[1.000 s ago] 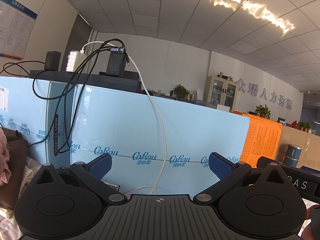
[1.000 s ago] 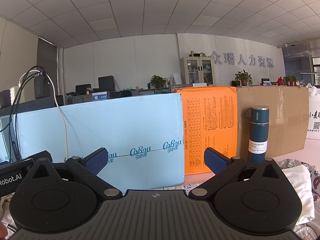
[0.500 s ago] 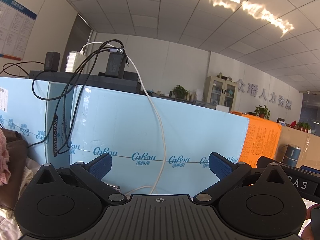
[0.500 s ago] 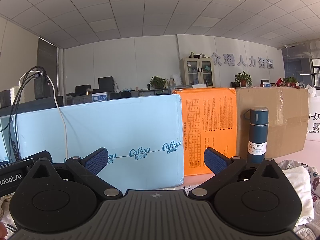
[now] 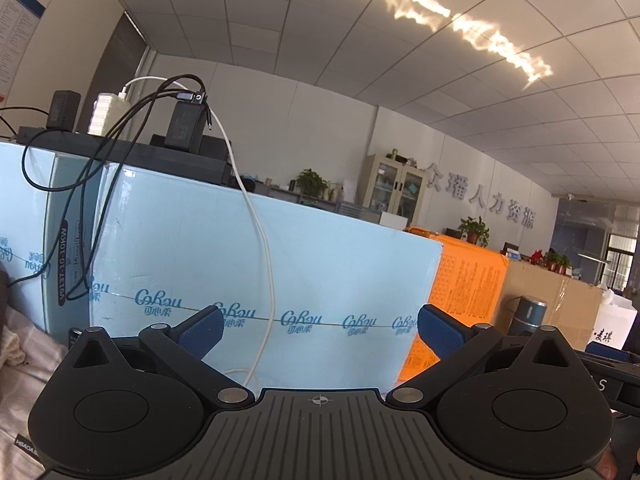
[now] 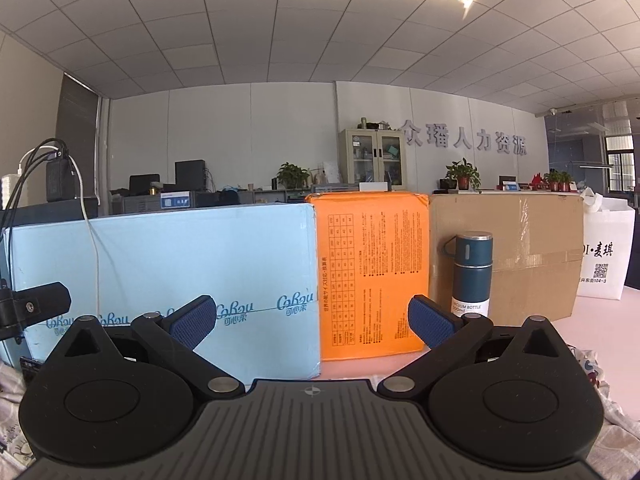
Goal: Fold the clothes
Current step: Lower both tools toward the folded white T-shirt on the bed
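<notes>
Left gripper [image 5: 319, 330] wide, empty. Right gripper [image 6: 311, 321] wide, empty, facing orange box [image 6: 370, 276]. Clothes [image 6: 596, 376] lie low at table's [image 6: 608, 316] right edge; pale garment [image 5: 20, 368] at left.

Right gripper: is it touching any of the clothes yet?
Apart. The right wrist view shows the right gripper open and empty, raised toward the boxes, while the clothes lie below beside its body.

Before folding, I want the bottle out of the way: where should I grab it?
Take the bottle around its straight body below the cap, coming level from the front with the right gripper, whose jaws are open. It stands upright against the cardboard box, so the back is blocked, and the loop sits on its left.
</notes>
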